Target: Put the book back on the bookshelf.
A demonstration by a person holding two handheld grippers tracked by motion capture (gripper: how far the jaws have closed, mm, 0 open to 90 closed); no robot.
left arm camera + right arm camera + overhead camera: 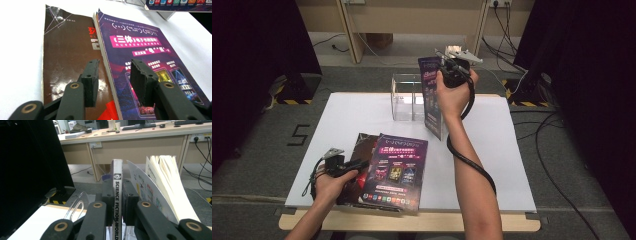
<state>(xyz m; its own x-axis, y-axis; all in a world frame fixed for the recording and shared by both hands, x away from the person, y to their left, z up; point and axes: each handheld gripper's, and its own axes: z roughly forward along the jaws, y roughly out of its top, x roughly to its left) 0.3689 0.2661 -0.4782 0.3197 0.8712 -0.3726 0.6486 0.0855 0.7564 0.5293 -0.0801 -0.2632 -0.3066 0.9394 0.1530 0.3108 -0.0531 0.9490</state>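
Observation:
My right gripper [451, 69] is raised over the far side of the table, shut on the spine of a purple magazine [432, 97] that hangs upright beside a clear plastic box [406, 97]. In the right gripper view its jaws [117, 188] clamp the spine [117, 172], printed "SCIENCE FICTION WORLD", and the pages [165, 177] fan out to the right. My left gripper [356, 165] rests low at the near left, open, over a purple magazine [398, 170] that lies on a brown one [362, 147]. In the left gripper view the jaws [113, 72] stand apart above the purple cover's [150, 45] left edge, with the brown cover [67, 50] beside it.
A white board [497, 150] covers the table, bare at its right half and far left. The clear box stands at the far middle, and its rim [75, 207] shows near the right gripper. Dark curtains, cables and desk legs lie beyond the table.

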